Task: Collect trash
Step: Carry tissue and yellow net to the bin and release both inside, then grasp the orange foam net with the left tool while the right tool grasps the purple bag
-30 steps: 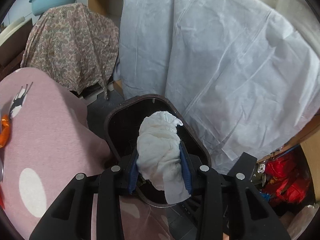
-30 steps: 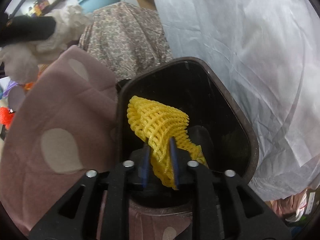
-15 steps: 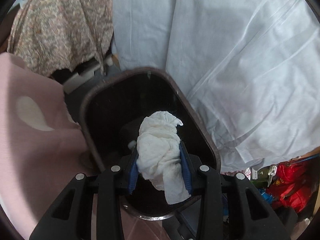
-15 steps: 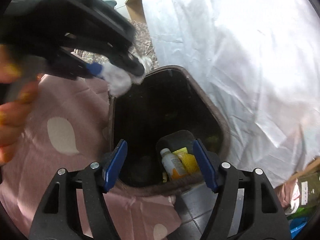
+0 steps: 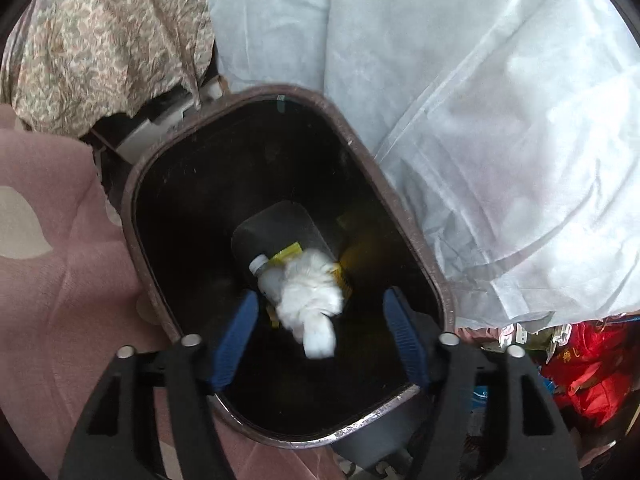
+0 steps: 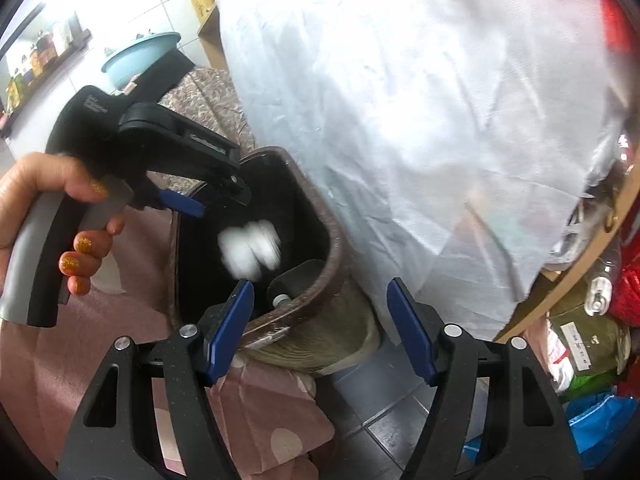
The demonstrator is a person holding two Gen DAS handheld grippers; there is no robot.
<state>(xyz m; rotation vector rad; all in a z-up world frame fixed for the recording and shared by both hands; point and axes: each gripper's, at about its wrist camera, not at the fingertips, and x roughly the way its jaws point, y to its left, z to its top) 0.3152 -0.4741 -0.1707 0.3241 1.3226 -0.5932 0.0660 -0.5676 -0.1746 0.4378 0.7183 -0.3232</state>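
A dark brown trash bin (image 5: 404, 216) stands beside the pink-clothed table. My left gripper (image 5: 320, 320) is open right over its mouth. A white crumpled tissue (image 5: 310, 304) is falling inside the bin, blurred, above a small white bottle (image 5: 266, 276) and yellow foam net (image 5: 340, 276) at the bottom. In the right wrist view my right gripper (image 6: 320, 316) is open and empty, back from the bin (image 6: 332, 248). The left gripper (image 6: 200, 196) shows there above the bin, with the tissue (image 6: 248, 250) dropping below it.
A pink spotted tablecloth (image 5: 52, 260) lies left of the bin. A white sheet (image 5: 480, 100) hangs behind it, a floral cloth (image 5: 104, 36) at back left. Red bags (image 5: 588, 376) and clutter sit at right on the tiled floor (image 6: 384, 424).
My left gripper opened and let go of the white tissue, which now falls into the bin. My right gripper, open since dropping the yellow net, pulled back and to the right.
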